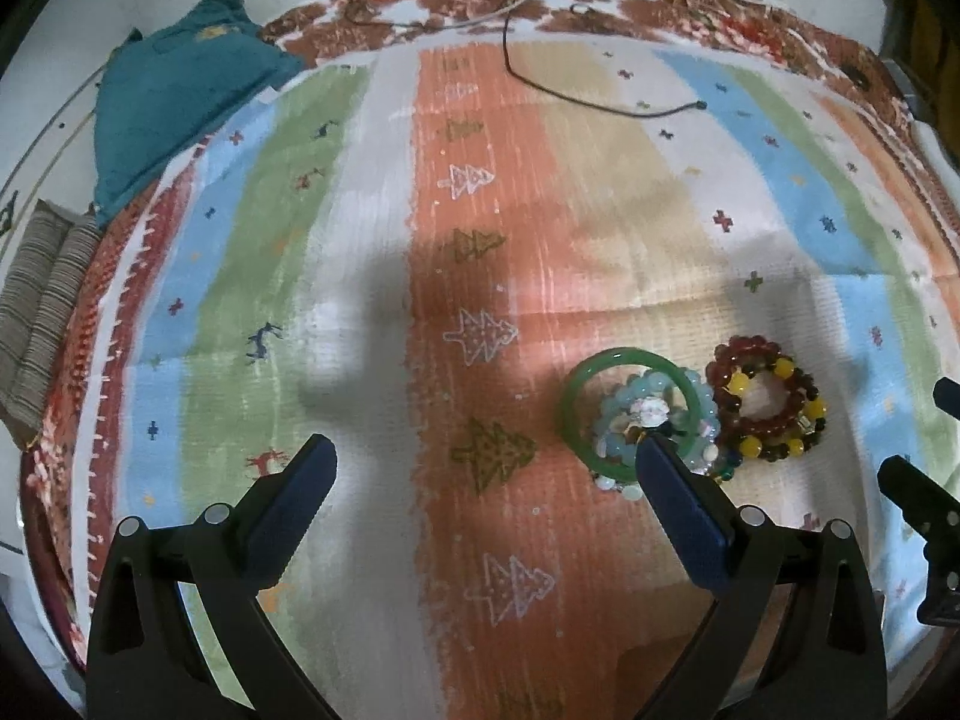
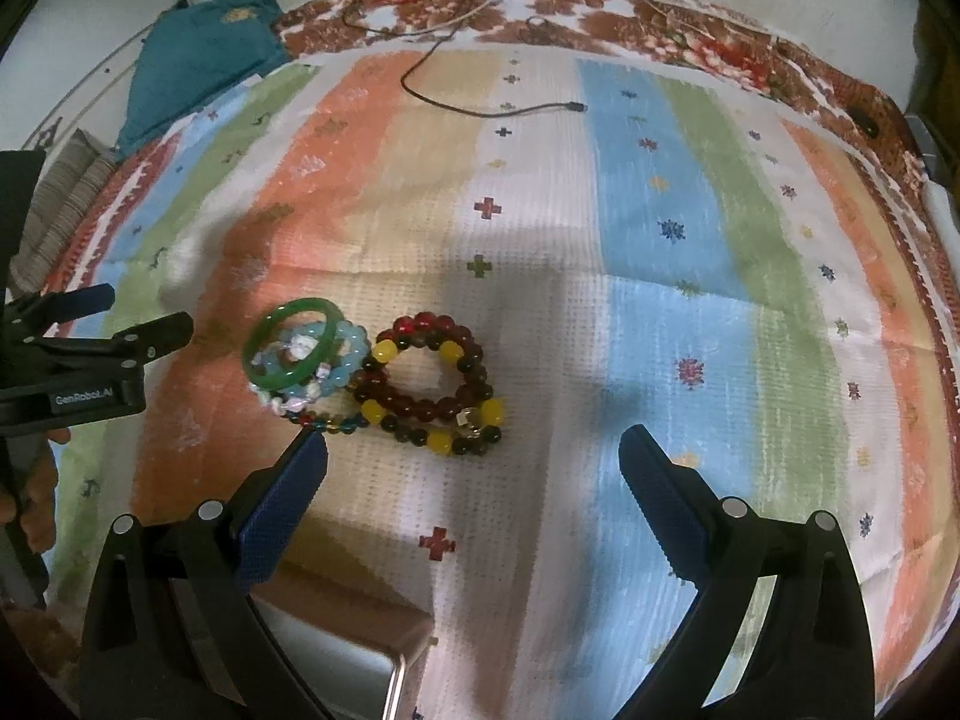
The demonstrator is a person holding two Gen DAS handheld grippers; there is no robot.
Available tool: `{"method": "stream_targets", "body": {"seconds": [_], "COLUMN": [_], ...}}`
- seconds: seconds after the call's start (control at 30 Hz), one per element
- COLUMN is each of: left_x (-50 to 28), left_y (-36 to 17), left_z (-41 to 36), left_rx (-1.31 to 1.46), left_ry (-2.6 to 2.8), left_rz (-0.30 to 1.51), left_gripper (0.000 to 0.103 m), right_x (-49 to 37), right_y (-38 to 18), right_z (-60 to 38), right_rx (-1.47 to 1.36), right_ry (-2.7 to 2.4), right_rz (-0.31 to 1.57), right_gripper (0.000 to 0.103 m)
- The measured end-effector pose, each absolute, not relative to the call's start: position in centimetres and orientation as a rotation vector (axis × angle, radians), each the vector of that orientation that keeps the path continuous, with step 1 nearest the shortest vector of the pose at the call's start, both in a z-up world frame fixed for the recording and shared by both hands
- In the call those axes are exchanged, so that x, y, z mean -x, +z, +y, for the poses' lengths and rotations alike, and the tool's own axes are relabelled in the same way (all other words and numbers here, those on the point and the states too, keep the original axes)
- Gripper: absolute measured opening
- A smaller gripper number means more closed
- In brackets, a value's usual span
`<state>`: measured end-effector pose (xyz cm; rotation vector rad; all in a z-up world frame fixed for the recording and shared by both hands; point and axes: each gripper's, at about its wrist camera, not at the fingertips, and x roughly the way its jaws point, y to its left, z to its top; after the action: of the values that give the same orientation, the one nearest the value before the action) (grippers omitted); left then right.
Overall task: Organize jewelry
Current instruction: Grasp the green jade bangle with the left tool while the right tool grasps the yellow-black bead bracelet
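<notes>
Left gripper (image 1: 486, 468): blue-padded fingers spread wide, nothing between them. Its right pad sits just in front of the jewelry heap in the lower right of the left wrist view, overlapping it in the picture; contact cannot be told.

Right gripper (image 2: 474, 450): jaws also wide apart, empty, hovering low in the frame with the heap just beyond its left pad.

Jewelry lies centre-left in the right wrist view, on the striped pastel woven cloth (image 2: 660, 240):
- smooth green glassy bangle (image 2: 271, 324), tilted, propped on the pale blue bead bracelet (image 2: 351, 354) beneath it
- dark red bead bracelet with yellow beads (image 2: 444, 384), coiled in loops, touching the blue one
- a thin strand of small mixed beads (image 2: 330, 423) at the near edge

Handling, as judged: bangle rigid, slick, likely brittle; best pinched across its raised rim. Bead bracelets look light and floppy, probably on elastic; grip across one strand, expect neighbours to drag along.

Outward: black cable (image 2: 480, 111) upper centre, folded teal cloth (image 2: 204, 60) upper left, a tray-like corner (image 2: 396, 666) at bottom, unclear.
</notes>
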<state>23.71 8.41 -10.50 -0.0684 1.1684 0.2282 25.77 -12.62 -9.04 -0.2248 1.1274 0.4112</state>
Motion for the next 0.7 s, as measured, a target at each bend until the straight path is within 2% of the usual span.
{"method": "stream_targets", "body": {"seconds": [0.33,0.7], "left_x": [-25.5,-26.9], "left_y": [-13.1,-14.5], "left_z": [9.2,8.8], "left_rx": [0.119,0.076], "left_ry": [0.202,0.210], "left_rz": [1.219,1.254], "left_gripper": [0.097,0.091], "right_x": [-27.8,-29.6], "right_y": [-11.8,-13.4], "right_z": [-12.1,-11.1], "right_rx": [0.252,0.287], "right_ry": [0.396,0.382], "right_rz": [1.181,1.219], "right_gripper": [0.099,0.098]}}
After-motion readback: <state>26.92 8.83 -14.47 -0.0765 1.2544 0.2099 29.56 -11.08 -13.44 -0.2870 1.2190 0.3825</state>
